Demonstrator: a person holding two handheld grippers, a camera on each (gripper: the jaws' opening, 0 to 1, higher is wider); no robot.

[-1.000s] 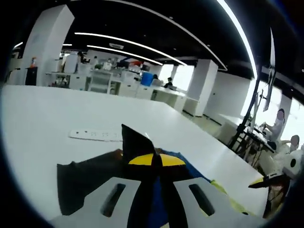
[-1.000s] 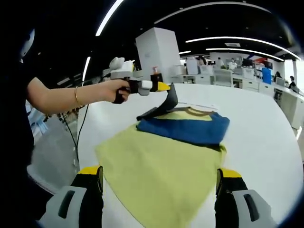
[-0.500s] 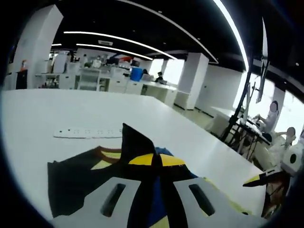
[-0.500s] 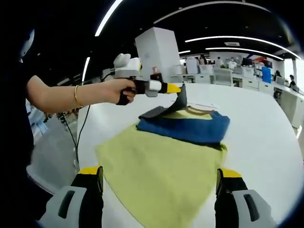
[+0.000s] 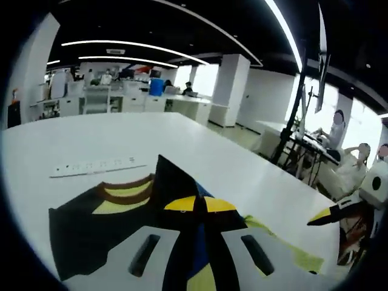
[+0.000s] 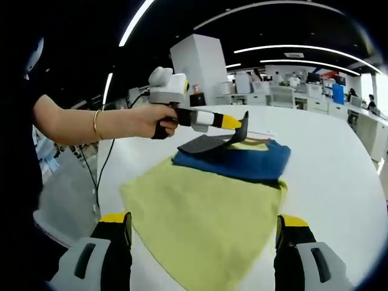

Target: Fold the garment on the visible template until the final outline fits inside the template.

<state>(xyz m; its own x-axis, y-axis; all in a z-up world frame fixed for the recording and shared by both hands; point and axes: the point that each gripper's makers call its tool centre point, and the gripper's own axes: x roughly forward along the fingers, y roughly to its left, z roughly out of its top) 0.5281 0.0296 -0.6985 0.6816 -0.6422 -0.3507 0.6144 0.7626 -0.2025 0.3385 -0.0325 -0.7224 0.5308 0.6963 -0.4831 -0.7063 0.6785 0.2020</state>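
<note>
- Left gripper view, bottom centre: left gripper [image 5: 195, 203] clenched on a dark sleeve [image 5: 173, 182], yellow tips pressed together with black cloth pinched between and standing up as a peak.
- Same view, lower left: rest of the sleeve spreads dark over the shirt [image 5: 130, 197], striped collar showing just past it.
- Right gripper view, upper centre: left gripper [image 6: 233, 123] held by a hand [image 6: 154, 118], sleeve [image 6: 206, 143] lifted off the far end of the shirt [image 6: 200, 218].
- Right gripper [image 6: 203, 233] at bottom edge, jaws wide apart, nothing between them, hanging over the near yellow hem.
- Shirt lies on the white table [image 6: 339, 182]: yellow body near, blue band [image 6: 233, 160] across the middle, collar at the far end; long axis runs from bottom of frame up toward centre.
- Key relation: the sleeve is at the far collar end, in the left gripper; judged next move is carrying it inward across the blue band. Right gripper is nearer the hem.
- No template outline that I can make out.
- White strip [image 5: 97, 166] on the table beyond the collar.
</note>
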